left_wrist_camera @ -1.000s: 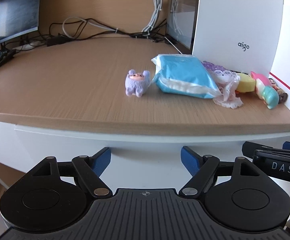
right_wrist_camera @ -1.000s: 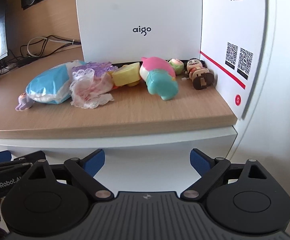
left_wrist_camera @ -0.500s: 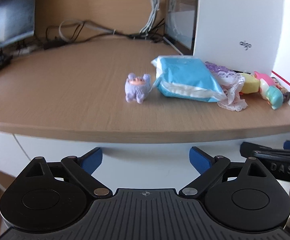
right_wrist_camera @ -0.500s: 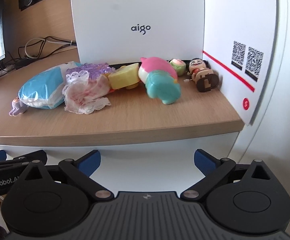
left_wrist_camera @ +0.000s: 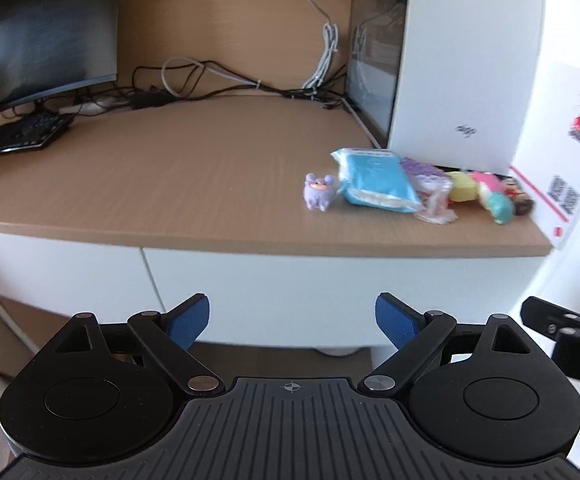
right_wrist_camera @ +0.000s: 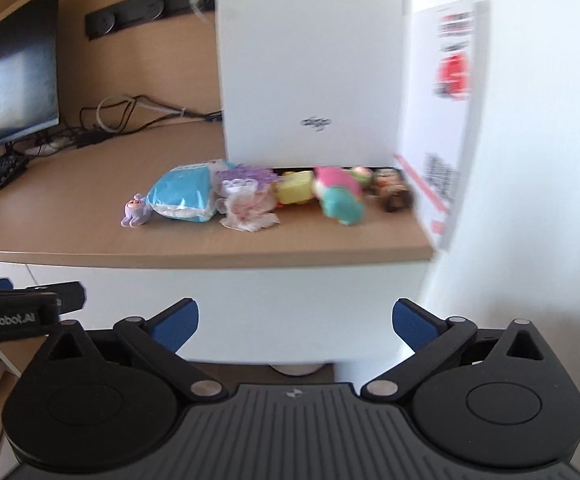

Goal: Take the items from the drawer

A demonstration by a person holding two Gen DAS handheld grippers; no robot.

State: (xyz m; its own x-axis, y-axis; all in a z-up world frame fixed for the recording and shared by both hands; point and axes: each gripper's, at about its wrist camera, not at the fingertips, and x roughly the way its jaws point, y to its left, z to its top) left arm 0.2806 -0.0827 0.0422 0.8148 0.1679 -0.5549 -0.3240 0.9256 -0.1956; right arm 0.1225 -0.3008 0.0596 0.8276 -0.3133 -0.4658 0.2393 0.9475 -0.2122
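1. Left gripper (left_wrist_camera: 292,318), jaws apart and empty after opening a little wider, faces the closed white drawer (left_wrist_camera: 290,292)
2. Right gripper (right_wrist_camera: 295,322), still widening moments ago, also holds nothing
3. On the wooden desk (left_wrist_camera: 170,184) above lie a purple toy (left_wrist_camera: 319,197), blue packet (left_wrist_camera: 376,184) and more toys, right, near a white box (left_wrist_camera: 466,60)

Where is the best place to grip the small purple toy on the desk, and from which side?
Grip the purple toy across its round body, coming from the desk's front edge. It stands upright at the row's open end, bare wood on one side, the blue pack close on the other.
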